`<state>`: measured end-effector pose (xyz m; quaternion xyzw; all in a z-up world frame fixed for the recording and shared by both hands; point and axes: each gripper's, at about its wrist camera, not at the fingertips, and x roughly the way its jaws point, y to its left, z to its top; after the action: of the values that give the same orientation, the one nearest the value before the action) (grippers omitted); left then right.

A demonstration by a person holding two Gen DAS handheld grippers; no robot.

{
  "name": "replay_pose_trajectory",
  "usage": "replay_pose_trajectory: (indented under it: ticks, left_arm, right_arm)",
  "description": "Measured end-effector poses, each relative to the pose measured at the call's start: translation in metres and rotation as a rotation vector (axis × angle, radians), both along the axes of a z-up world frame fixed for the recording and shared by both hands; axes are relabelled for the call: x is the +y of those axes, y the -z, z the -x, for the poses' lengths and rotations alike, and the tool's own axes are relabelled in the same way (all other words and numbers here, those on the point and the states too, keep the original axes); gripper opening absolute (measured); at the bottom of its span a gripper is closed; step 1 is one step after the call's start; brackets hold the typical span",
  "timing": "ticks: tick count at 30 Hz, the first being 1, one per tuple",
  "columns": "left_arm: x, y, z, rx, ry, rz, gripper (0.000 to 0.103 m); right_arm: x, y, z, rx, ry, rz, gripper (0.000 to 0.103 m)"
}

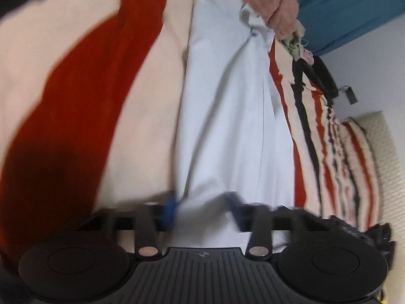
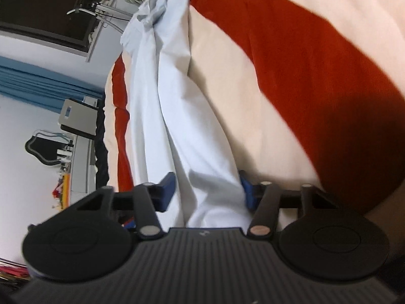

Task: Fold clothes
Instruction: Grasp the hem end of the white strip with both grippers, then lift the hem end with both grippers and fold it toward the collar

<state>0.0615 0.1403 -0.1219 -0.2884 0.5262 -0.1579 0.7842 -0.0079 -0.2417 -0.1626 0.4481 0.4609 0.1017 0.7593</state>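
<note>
A long white garment lies stretched out over a cream and red striped blanket, and its far end runs up into a heap of clothes. My left gripper sits at the garment's near end; the cloth fills the narrow gap between its blue pads and touches both, though the picture is blurred. In the right wrist view the same garment crosses the blanket. My right gripper straddles a bunched part of it with the jaws apart and the left pad just off the cloth.
Pink, green and white clothes are heaped at the garment's far end. A black object lies on the blanket's striped edge. Blue curtains, a white cabinet and a white wall stand beyond the bed.
</note>
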Motion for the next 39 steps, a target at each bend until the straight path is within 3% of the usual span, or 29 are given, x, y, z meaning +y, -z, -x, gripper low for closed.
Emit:
replay_pose_trajectory:
  ticks: [3, 5, 8, 10, 14, 17, 19, 20, 23, 27, 31, 34, 37, 39]
  left_arm:
    - [0.006, 0.000, 0.010, 0.018, -0.025, 0.015, 0.010]
    - [0.011, -0.005, 0.016, 0.002, -0.039, 0.016, 0.009]
    - [0.015, -0.004, 0.023, 0.003, -0.071, 0.018, 0.009]
    - [0.010, 0.001, 0.020, 0.020, -0.066, 0.011, 0.010]
    - [0.004, 0.013, 0.014, 0.069, -0.026, -0.014, 0.028]
    - [0.004, 0.016, 0.013, 0.081, -0.010, -0.009, 0.029]
    - [0.004, 0.019, 0.012, 0.095, -0.007, 0.000, 0.026]
    - [0.005, 0.020, 0.012, 0.106, -0.006, 0.006, 0.011]
    - [0.014, 0.011, 0.013, 0.089, -0.047, 0.075, 0.007]
    - [0.029, -0.031, 0.014, 0.005, -0.114, 0.195, 0.006]
    - [0.038, -0.111, 0.017, -0.152, -0.134, 0.278, 0.006]
    - [0.040, -0.153, 0.019, -0.227, -0.137, 0.314, 0.006]
    - [0.039, -0.161, 0.040, -0.242, -0.122, 0.319, 0.006]
    - [0.044, -0.156, 0.064, -0.234, -0.104, 0.290, 0.006]
  right_arm:
    - [0.004, -0.002, 0.006, 0.009, -0.019, 0.005, 0.041]
    - [0.006, -0.003, 0.011, 0.020, -0.032, 0.012, 0.029]
    - [0.008, -0.007, 0.016, 0.025, -0.045, 0.046, 0.027]
    - [0.010, -0.007, 0.018, 0.032, -0.045, 0.076, 0.029]
    - [0.017, -0.006, 0.016, 0.047, -0.061, 0.122, 0.029]
    - [0.025, -0.008, 0.016, 0.048, -0.102, 0.150, 0.029]
    - [0.026, -0.009, 0.017, 0.050, -0.110, 0.155, 0.028]
    - [0.025, -0.010, 0.017, 0.050, -0.109, 0.153, 0.025]
    - [0.017, -0.019, 0.017, 0.035, -0.097, 0.116, 0.012]
    - [0.002, -0.055, 0.015, -0.067, -0.050, 0.068, 0.012]
    - [-0.009, -0.131, 0.009, -0.257, -0.048, 0.062, 0.011]
    - [-0.014, -0.186, 0.012, -0.395, -0.049, 0.063, 0.011]
    - [-0.021, -0.209, 0.026, -0.460, -0.053, 0.056, 0.011]
    - [-0.023, -0.202, 0.042, -0.454, -0.069, 0.072, 0.011]
